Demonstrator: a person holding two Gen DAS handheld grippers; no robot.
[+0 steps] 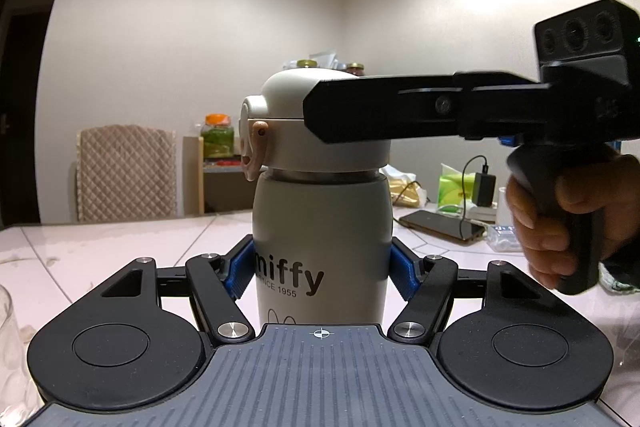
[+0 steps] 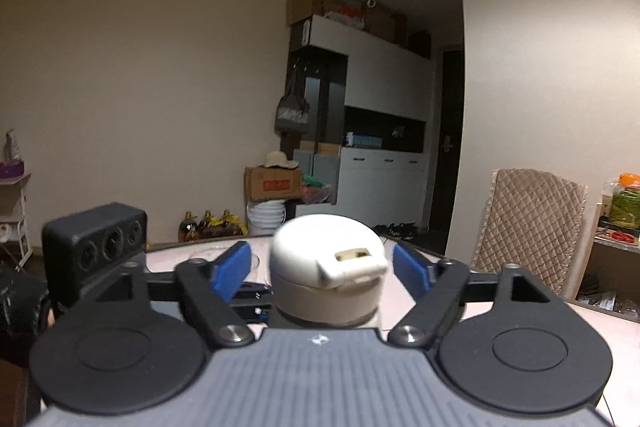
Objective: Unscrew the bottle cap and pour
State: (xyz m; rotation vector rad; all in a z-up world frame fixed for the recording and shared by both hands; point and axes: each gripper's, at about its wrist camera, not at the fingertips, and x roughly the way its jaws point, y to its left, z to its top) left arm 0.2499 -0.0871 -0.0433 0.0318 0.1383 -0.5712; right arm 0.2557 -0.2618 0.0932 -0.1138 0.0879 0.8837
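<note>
A white "miffy" bottle [image 1: 320, 227] stands upright on the pale table [image 1: 100, 251]. My left gripper [image 1: 322, 267] is shut on its body, with the blue pads [image 1: 240, 271] pressed against both sides. The domed white cap [image 1: 280, 99] with a flip latch sits on the bottle. My right gripper [image 2: 326, 267] reaches in level from the right, its jaws on either side of the cap [image 2: 320, 251]. It is open: a gap shows between each blue pad [image 2: 232, 267] and the cap. A hand [image 1: 552, 227] holds the right gripper's handle.
A clear glass [image 1: 8, 339] stands at the left edge. A phone [image 1: 436, 225], a plugged charger [image 1: 484, 189] and a green packet [image 1: 452, 187] lie behind on the right. A quilted chair [image 1: 124, 171] and a shelf with a jar [image 1: 218, 139] stand beyond the table.
</note>
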